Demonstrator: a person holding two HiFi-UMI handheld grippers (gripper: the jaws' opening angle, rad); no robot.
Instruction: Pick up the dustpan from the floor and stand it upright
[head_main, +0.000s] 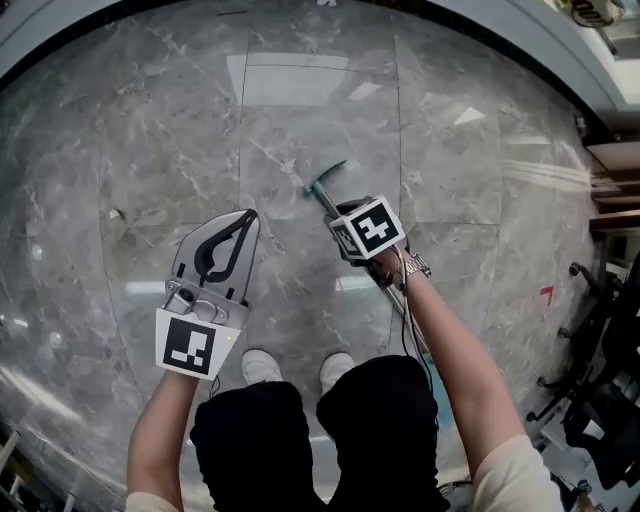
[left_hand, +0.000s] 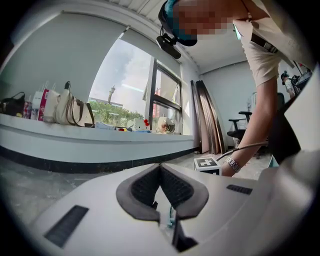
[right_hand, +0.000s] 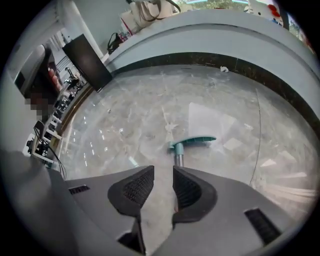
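The dustpan lies flat on the grey marble floor. Its teal T-shaped grip points away from me, and its metal pole runs back under my right arm to a teal edge by my leg. My right gripper hangs over the pole just behind the grip, pointing steeply down. In the right gripper view its jaws stand apart with bare floor in the gap. The teal grip lies just ahead, and the pole slips under the right jaw tip without being pressed. My left gripper hovers to the left, tips together, holding nothing.
My shoes stand just behind the grippers. Office chairs crowd the right side. A small scrap lies on the floor at left. A long curved sill with bags runs below the window, and boards lean against the wall.
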